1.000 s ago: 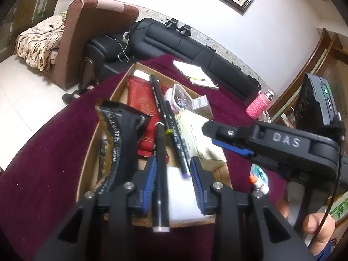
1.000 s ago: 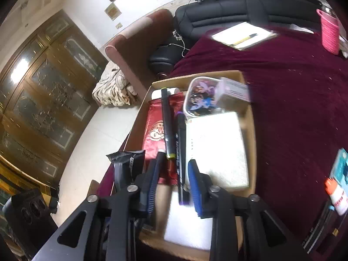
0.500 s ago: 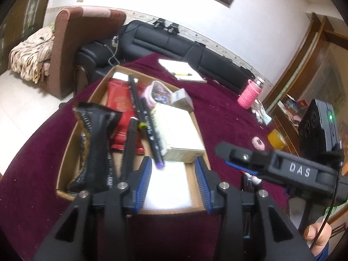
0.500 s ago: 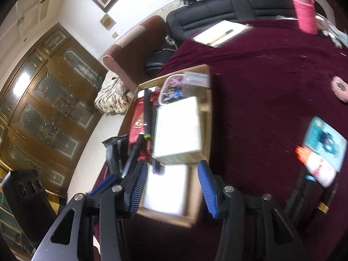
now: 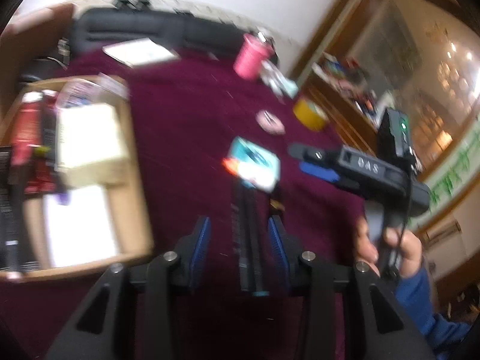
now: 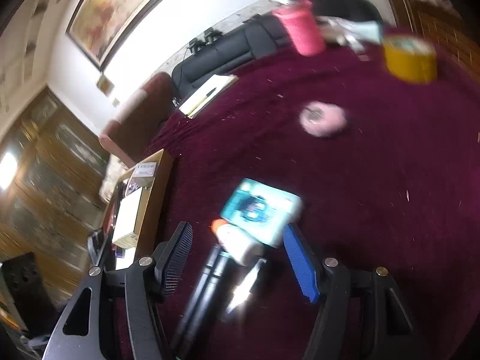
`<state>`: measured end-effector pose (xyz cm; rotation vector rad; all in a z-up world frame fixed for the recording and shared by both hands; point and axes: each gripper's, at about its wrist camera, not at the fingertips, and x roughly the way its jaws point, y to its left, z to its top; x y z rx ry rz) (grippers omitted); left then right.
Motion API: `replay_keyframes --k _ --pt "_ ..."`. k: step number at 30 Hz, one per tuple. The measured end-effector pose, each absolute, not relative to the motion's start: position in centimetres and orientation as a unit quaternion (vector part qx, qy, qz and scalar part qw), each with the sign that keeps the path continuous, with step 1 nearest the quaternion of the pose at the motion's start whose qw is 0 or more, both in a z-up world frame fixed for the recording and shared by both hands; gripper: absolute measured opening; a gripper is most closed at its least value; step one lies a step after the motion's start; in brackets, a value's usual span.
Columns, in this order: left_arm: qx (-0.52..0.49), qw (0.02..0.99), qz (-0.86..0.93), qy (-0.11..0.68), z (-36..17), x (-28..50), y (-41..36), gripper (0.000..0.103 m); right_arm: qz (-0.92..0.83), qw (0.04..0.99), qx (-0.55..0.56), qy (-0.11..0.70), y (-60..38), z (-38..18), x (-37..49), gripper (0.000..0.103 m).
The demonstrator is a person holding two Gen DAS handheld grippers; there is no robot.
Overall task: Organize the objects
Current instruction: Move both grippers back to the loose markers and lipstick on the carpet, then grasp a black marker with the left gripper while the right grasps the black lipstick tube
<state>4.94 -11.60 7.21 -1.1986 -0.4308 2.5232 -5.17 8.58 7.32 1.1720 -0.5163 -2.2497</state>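
My left gripper is open just above the maroon cloth, with two black markers lying on the cloth between its blue pads, untouched. Beyond them lie a white glue bottle with an orange cap and a teal card. My right gripper hovers over the same pile, its jaws opening wide around the glue bottle, the markers and the teal card without pressing on any. It also shows in the left wrist view as my right gripper. The cardboard box of sorted items sits at the left.
A pink yarn cup, a yellow tape roll, a pink round thing and a notebook with a pen lie farther back on the cloth. A hand holds the right gripper's handle. A black sofa stands behind.
Both grippers have swung right, from over the box to the loose items on the cloth. The black marker once between the left jaws now lies in the box. The right jaws have widened.
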Motion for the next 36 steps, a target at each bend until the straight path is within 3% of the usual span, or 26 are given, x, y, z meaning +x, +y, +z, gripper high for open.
replay_keyframes --k 3,8,18,22,25,27,28,29,33,36 --pt "-0.453 0.159 0.868 -0.123 5.9 3.1 -9.2 0.037 -0.827 0.262 0.454 -0.203 9.8 6.0 -6.2 0.069" --pt "-0.484 0.145 0.857 -0.106 4.1 1.2 -7.6 0.017 -0.820 0.272 0.451 -0.225 10.8 6.1 -6.4 0.069" --pt "-0.503 0.138 0.850 -0.071 2.9 -0.3 -6.9 0.017 -0.805 0.289 0.462 -0.236 10.4 5.7 -5.9 0.069" --pt "-0.508 0.136 0.847 -0.080 2.3 -1.0 -7.3 0.017 -0.802 0.289 0.480 -0.210 9.2 5.3 -5.7 0.069" --pt "-0.496 0.114 0.860 -0.029 2.4 -0.2 -5.8 0.016 -0.808 0.278 0.490 -0.172 8.1 5.2 -5.0 0.068" --pt "-0.491 0.105 0.864 -0.038 2.4 0.5 -5.8 0.014 -0.821 0.263 0.489 -0.130 7.2 5.4 -4.3 0.052" --pt "-0.488 0.102 0.866 -0.043 2.5 0.8 -5.9 0.014 -0.826 0.256 0.489 -0.112 6.8 5.3 -4.1 0.034" --pt "-0.484 0.098 0.868 -0.046 2.4 1.1 -6.1 0.014 -0.827 0.254 0.492 -0.096 6.2 5.1 -3.8 0.031" --pt "-0.479 0.090 0.873 -0.040 2.4 1.8 -5.9 0.014 -0.831 0.273 0.483 -0.053 3.8 4.9 -2.6 0.033" --pt "-0.474 0.082 0.876 -0.030 2.4 1.9 -5.6 0.014 -0.847 0.258 0.465 -0.010 2.9 4.9 -2.0 0.040"
